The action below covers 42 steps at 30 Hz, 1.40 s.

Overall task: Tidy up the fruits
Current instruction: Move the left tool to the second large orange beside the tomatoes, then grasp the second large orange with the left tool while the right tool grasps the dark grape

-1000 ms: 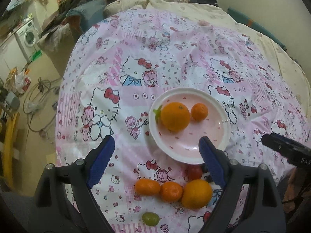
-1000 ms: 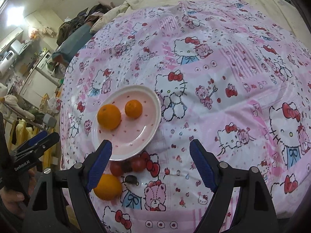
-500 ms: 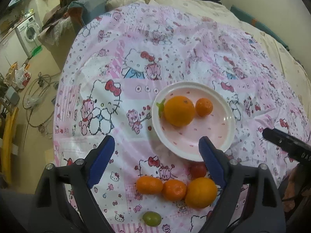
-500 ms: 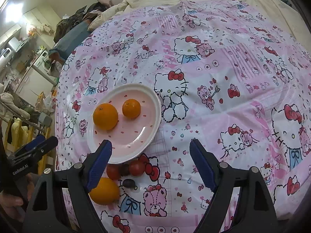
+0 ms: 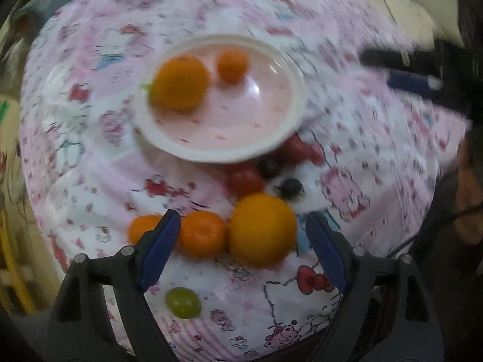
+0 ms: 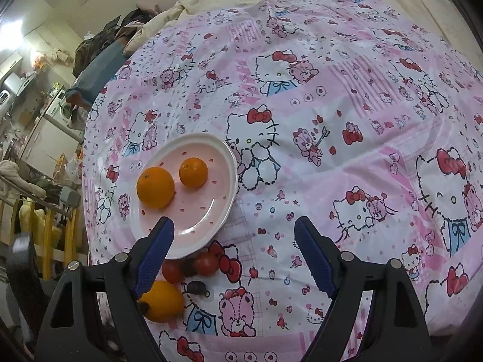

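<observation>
A: The big orange (image 5: 262, 230) and the mandarin (image 5: 203, 233) lie side by side on the bed's pink cartoon-cat quilt (image 5: 362, 181), right between the blue pads of the left hand-held gripper (image 5: 243, 231).

B: Pads on them?

A: No. Its jaws are closing, the two fruits in the gap, neither pad touching. A second mandarin (image 5: 142, 229) sits just outside the left pad, half hidden by it, and a green grape (image 5: 183, 303) lies nearer the camera, under the gripper.

B: And ahead of the fingertips?

A: Red cherry tomatoes (image 5: 246, 178) and a dark grape (image 5: 290, 187) just past the big orange, then the pink plate (image 5: 289, 69) beyond them, carrying an orange (image 5: 179, 82) and a small mandarin (image 5: 233, 65). This view is blurred, so finer detail is lost.

B: The other hand?

A: The right hand-held gripper (image 6: 234, 238) hangs with jaws wide and nothing between them but quilt. From there the plate (image 6: 229, 163) lies ahead of its left pad, which overlaps the near rim in the picture. The tomatoes (image 6: 206, 263), the dark grape (image 6: 196, 287) and the big orange (image 6: 164, 301) sit close under that left finger.
</observation>
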Each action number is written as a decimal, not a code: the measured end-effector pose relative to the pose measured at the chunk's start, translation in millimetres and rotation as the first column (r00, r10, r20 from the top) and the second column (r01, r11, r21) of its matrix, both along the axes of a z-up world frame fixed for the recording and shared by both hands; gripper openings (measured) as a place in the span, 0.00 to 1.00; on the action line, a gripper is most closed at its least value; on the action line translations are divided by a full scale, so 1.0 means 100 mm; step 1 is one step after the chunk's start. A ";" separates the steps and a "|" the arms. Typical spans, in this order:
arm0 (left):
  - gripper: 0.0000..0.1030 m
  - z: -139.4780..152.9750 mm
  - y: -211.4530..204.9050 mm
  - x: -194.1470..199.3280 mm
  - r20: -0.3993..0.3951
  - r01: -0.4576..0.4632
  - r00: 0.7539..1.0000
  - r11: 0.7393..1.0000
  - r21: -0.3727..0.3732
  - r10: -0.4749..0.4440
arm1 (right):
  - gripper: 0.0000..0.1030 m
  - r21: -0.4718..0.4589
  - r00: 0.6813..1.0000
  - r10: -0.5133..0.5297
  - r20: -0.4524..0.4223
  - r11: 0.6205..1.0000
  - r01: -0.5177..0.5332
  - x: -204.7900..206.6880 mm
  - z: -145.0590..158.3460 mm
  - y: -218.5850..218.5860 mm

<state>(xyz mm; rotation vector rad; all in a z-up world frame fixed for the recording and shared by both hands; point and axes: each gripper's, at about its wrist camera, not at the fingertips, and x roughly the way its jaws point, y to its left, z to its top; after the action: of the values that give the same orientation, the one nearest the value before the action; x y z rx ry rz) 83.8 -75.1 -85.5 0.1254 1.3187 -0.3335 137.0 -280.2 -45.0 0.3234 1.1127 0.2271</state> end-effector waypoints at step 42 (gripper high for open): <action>0.46 0.52 1.02 0.16 0.145 -0.375 0.908 0.916 -0.142 0.394 | 0.31 0.017 0.896 0.303 -0.325 0.949 -0.315 -0.06 -0.88 0.97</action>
<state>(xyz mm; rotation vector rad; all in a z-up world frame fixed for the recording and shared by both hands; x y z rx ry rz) 100.3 26.4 -33.9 -0.1976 1.1211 -0.0555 131.0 -183.3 -133.3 0.1498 1.4940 0.4478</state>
